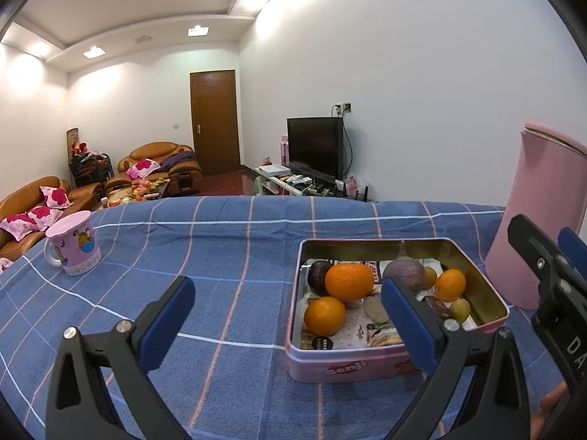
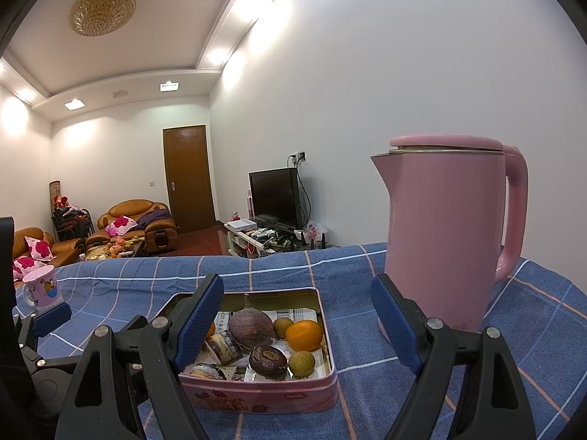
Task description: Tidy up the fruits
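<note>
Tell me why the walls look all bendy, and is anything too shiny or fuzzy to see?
Left wrist view: the fisheye lens curves the ceiling and table edge; ceiling lights flare into white blotches on the wall; the fruit in the tin looks sharp. Right wrist view: same bending, dark corners, glare patches high on the wall; the pink kettle looks clear.

The pink tin (image 1: 352,366) sits open on the blue cloth, stuffed with three oranges (image 1: 348,281), a couple of dark purple fruits (image 2: 251,325) and small greenish ones (image 2: 301,363), all lying loose.
</note>
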Available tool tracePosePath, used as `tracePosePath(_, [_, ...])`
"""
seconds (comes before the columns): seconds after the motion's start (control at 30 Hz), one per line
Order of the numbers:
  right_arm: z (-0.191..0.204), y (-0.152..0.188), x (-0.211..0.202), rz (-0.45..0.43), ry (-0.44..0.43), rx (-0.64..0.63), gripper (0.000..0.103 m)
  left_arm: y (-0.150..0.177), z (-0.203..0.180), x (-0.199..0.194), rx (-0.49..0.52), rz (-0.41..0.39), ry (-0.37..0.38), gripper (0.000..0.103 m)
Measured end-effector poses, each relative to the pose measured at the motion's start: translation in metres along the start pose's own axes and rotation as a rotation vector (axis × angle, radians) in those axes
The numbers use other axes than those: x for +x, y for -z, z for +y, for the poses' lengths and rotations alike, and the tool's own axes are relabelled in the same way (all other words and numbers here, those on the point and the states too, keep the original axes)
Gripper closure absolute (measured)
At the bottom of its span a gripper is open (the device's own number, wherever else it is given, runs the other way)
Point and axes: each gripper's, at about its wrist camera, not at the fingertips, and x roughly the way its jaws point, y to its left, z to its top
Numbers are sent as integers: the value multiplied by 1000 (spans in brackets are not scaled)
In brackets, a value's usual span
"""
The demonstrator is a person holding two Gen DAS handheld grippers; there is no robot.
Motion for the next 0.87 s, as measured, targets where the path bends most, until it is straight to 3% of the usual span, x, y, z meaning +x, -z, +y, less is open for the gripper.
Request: tracePosePath(0.87, [-2,0,1,1,12,7,19,1,-3,3,17,14,11,0])
